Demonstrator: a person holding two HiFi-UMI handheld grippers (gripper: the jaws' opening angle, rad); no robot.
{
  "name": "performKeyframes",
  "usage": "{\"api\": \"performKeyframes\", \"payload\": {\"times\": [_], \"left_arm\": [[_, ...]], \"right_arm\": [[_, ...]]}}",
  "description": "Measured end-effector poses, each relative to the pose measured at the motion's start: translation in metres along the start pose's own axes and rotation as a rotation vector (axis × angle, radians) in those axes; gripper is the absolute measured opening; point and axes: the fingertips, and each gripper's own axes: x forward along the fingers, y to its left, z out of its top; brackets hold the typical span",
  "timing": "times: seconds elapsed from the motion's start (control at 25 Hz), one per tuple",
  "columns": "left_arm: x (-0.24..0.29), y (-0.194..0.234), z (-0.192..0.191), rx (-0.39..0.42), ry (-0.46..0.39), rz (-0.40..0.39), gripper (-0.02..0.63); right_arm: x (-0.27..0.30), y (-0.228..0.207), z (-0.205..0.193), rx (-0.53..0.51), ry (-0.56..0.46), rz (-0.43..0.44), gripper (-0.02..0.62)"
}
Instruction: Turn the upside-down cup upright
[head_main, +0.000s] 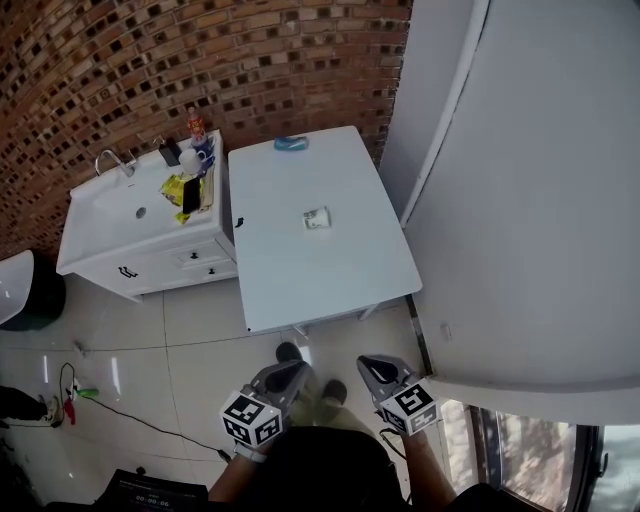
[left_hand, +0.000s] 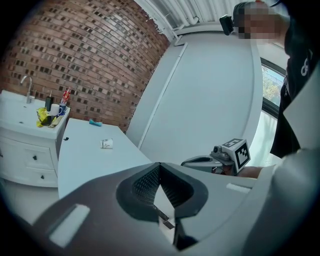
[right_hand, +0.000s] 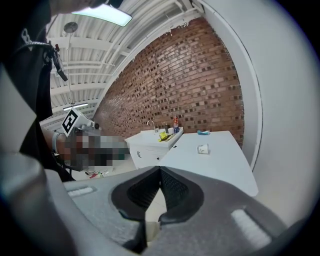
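Observation:
A small white cup (head_main: 316, 218) with faint print rests near the middle of the white table (head_main: 330, 275), far ahead of both grippers. It is too small to tell how it stands. It also shows in the left gripper view as a cup (left_hand: 106, 143) and in the right gripper view as a cup (right_hand: 203, 148). My left gripper (head_main: 299, 369) and right gripper (head_main: 366, 362) are held side by side over the tiled floor, short of the table's near edge. Both are shut with nothing between the jaws: left gripper (left_hand: 160, 166), right gripper (right_hand: 160, 169).
A blue object (head_main: 291, 143) lies at the table's far edge. Left of the table stands a white sink cabinet (head_main: 120, 262) with a tap, a bottle (head_main: 196, 122) and clutter. A white wall (head_main: 540, 200) runs along the right. A cable (head_main: 130, 415) and a dark bin (head_main: 30, 295) are on the floor.

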Motion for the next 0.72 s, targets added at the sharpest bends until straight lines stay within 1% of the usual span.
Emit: {"api": "performKeyframes", "payload": {"times": [0.2,0.4,0.56,0.72], "left_arm": [[0.007,0.024,0.011,-0.009,-0.003,0.002,0.015],[0.019,0.049,0.033,-0.013,-0.021,-0.024,0.015],[0.028,0.073,0.057,0.024,-0.029,-0.041,0.015],[0.035,0.101,0.080,0.040,-0.041,-0.056,0.015]], "right_arm": [[0.021,-0.007,0.014,-0.007,0.011,-0.005,-0.008],[0.050,-0.014,0.041,-0.022,0.019,-0.008,-0.008],[0.077,-0.017,0.068,-0.032,0.024,-0.010,-0.008],[0.108,-0.021,0.085,-0.034,0.034,-0.002,-0.008]]}}
